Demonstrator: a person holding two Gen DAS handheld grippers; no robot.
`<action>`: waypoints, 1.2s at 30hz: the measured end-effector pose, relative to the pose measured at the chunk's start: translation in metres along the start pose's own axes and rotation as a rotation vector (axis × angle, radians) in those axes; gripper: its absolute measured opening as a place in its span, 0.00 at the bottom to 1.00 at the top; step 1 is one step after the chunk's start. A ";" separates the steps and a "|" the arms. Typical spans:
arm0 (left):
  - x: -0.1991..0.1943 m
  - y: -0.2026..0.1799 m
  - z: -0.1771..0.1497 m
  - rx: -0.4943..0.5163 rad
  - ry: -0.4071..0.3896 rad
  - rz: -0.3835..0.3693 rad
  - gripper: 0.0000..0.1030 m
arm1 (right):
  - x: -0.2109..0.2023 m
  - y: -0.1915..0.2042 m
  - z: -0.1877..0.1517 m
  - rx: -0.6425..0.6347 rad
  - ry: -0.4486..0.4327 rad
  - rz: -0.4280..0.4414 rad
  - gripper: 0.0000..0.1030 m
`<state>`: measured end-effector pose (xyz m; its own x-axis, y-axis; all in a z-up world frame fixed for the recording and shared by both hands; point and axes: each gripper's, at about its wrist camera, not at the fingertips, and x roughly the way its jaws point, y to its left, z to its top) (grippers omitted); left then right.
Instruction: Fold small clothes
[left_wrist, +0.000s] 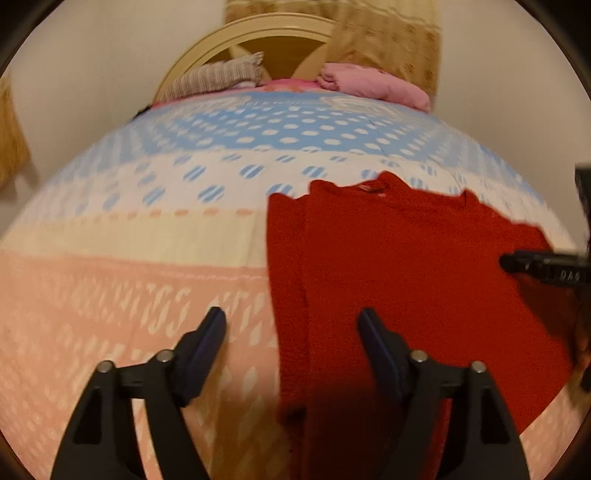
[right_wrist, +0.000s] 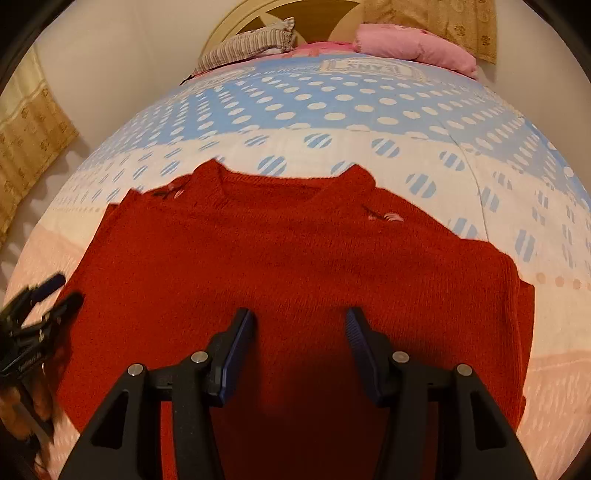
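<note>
A small red knitted sweater (right_wrist: 295, 258) lies flat on the bed, neckline toward the headboard, its sleeves folded in along both sides. In the left wrist view the sweater (left_wrist: 406, 277) fills the right half. My left gripper (left_wrist: 291, 321) is open and empty, hovering over the sweater's left edge; it also shows at the left edge of the right wrist view (right_wrist: 55, 291). My right gripper (right_wrist: 299, 321) is open and empty above the sweater's middle; one of its fingers (left_wrist: 524, 264) enters the left wrist view from the right.
The bedspread (right_wrist: 332, 110) has blue dotted, white and peach bands. A striped pillow (right_wrist: 251, 46) and a pink pillow (right_wrist: 417, 48) lie by the round wooden headboard (left_wrist: 258, 33). A tan curtain (left_wrist: 399, 40) hangs behind; a wall runs on the left.
</note>
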<state>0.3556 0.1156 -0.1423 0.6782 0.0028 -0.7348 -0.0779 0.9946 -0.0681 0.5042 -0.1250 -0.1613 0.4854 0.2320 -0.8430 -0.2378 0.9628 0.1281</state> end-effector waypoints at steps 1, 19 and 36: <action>0.000 0.004 -0.001 -0.025 -0.001 -0.021 0.76 | -0.001 -0.001 0.001 0.019 -0.002 0.002 0.52; 0.005 0.034 -0.008 -0.199 0.021 -0.146 0.88 | -0.032 0.059 -0.035 -0.125 -0.056 -0.068 0.61; 0.010 0.050 -0.002 -0.164 0.034 -0.101 0.97 | -0.064 0.178 -0.127 -0.460 -0.192 -0.067 0.63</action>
<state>0.3570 0.1651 -0.1540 0.6640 -0.1021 -0.7407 -0.1305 0.9596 -0.2493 0.3244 0.0136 -0.1509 0.6481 0.2344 -0.7246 -0.5261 0.8257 -0.2035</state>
